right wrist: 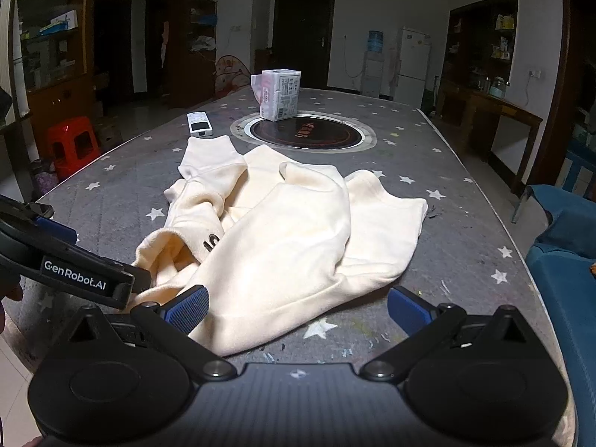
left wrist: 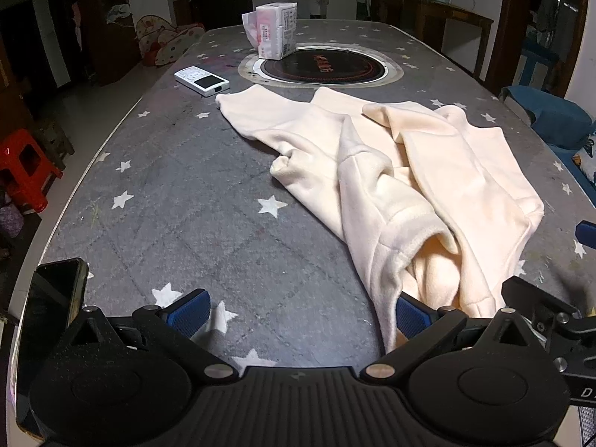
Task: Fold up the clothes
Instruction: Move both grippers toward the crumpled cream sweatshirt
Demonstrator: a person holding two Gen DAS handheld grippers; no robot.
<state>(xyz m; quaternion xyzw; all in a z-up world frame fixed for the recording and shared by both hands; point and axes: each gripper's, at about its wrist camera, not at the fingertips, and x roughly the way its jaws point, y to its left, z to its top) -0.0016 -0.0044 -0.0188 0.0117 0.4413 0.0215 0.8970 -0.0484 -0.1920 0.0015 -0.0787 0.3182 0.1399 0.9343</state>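
A cream fleece sweatshirt lies crumpled on the grey star-patterned table. It also shows in the right wrist view, with a sleeve lying toward the far left. My left gripper is open, low over the table at the garment's near left hem, its right finger against the cloth. My right gripper is open over the garment's near hem, with cloth between the fingers. The left gripper's body shows at the left of the right wrist view.
A white remote, a tissue pack and a round inset hob lie at the far end of the table. A phone is mounted by my left gripper. A red stool stands left, a blue chair right.
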